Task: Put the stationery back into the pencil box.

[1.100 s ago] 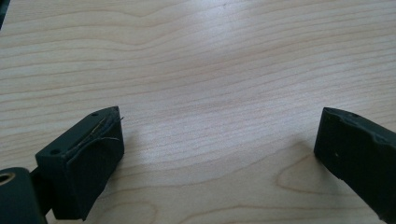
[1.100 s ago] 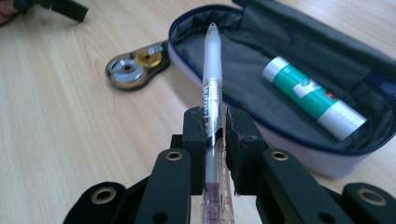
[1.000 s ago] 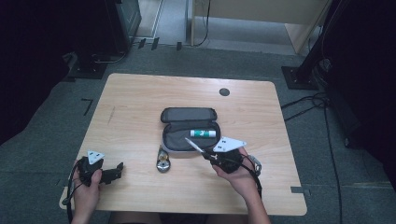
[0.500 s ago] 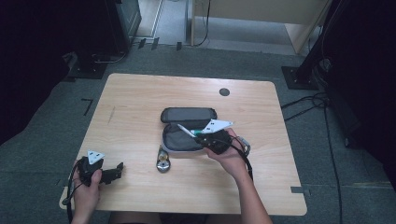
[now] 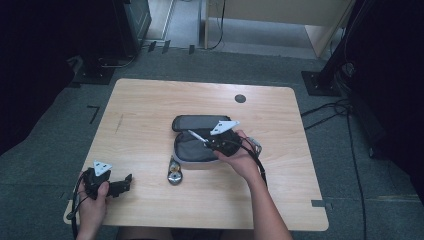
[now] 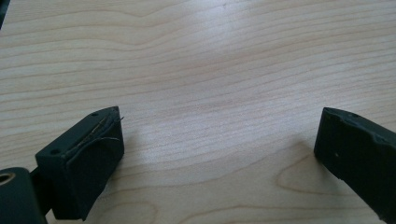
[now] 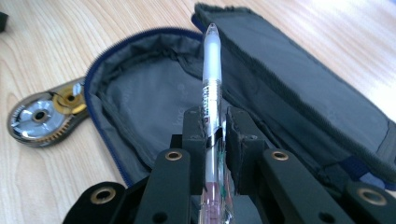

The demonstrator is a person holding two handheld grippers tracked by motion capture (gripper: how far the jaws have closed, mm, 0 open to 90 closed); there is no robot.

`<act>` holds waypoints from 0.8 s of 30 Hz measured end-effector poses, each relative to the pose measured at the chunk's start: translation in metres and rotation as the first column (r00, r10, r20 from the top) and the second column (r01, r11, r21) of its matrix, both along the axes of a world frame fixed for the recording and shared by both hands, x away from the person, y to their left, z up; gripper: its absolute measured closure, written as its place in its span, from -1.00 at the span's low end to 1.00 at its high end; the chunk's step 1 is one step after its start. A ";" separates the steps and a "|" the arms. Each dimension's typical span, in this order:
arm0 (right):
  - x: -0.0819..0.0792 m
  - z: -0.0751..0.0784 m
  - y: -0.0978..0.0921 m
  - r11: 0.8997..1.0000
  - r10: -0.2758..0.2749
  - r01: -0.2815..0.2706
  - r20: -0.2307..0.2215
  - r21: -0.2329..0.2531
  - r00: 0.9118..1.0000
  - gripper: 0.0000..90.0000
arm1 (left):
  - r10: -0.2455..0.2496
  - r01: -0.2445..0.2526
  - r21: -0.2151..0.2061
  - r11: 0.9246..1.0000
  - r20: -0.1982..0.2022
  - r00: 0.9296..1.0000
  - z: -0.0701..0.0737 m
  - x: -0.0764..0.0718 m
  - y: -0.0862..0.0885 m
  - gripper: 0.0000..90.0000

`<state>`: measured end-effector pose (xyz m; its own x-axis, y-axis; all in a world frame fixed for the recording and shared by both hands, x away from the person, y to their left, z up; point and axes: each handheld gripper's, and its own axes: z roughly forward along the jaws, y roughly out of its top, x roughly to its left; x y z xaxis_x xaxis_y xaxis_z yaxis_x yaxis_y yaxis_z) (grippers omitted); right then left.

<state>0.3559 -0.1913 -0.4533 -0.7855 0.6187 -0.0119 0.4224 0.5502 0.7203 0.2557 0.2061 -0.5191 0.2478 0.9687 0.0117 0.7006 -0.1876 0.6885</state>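
Light wooden table (image 5: 150,110) on grey carpeted floor (image 5: 60,115), dark room. Your right gripper (image 7: 215,122) clamps a clear pen (image 7: 211,70) between nearly closed jaws, its tip projecting over the open grey pencil case (image 7: 154,93); a correction-tape dispenser (image 7: 44,113) lies beside the case. Your left gripper (image 6: 219,140) rests wide open, empty, near the table's front corner.

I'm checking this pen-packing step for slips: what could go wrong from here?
1. The right hand-held gripper pinches the pen near its lower half, so the long free end could pivot or slip.
2. The pen's tip hangs over the open pencil case near its flap; it might catch there.
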 end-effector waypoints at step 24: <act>0.010 -0.015 0.010 0.997 -0.037 0.035 -0.031 -0.071 0.999 0.73 | 0.000 0.000 0.000 1.000 0.000 1.000 0.000 0.000 0.000 -0.96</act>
<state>0.3662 -0.1817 -0.4680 -0.7636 0.6449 -0.0314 0.4652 0.5832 0.6659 0.2557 0.2060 -0.5191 0.2474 0.9688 0.0114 0.7006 -0.1871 0.6886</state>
